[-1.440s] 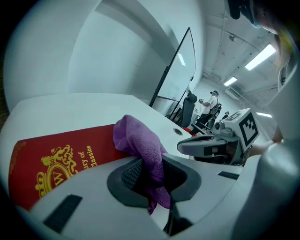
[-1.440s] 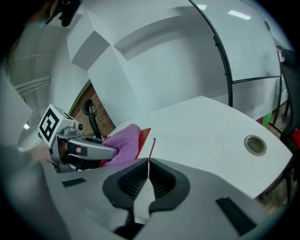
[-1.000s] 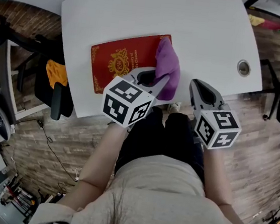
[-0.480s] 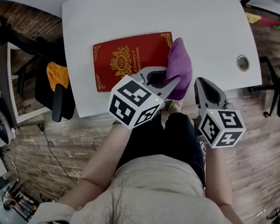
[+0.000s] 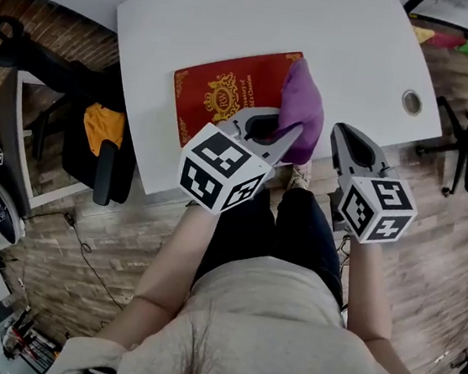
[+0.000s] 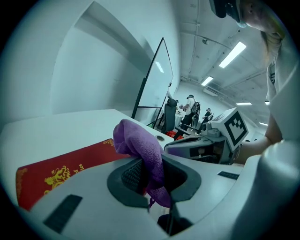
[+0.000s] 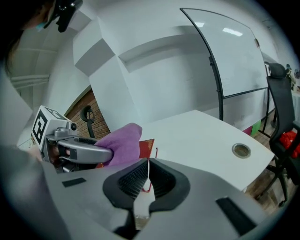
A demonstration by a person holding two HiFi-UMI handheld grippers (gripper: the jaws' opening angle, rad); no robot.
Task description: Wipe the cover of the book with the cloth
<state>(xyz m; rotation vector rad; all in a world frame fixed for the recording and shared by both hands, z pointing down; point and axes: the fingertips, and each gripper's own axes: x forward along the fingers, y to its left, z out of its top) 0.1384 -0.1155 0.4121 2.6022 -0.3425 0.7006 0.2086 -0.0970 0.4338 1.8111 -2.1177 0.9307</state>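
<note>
Purple cloth point(image 5: 302, 104) clamped in the left gripper point(image 5: 286, 136), bunched over the red book's point(image 5: 219, 102) right end on the white table point(image 5: 237, 21), seemingly touching its cover, right gripper point(image 5: 343, 136) closed, empty, alongside.

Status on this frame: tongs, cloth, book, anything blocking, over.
Left tongs shut on purple cloth. Right tongs shut, empty, alongside. Cloth over red book at its right edge, on white table. Nothing else on the cover.

We work at a white table point(image 5: 236, 30) over wood-plank floor point(image 5: 434, 215); a black chair point(image 5: 104, 173) stands left of the left gripper point(image 5: 284, 139).
</note>
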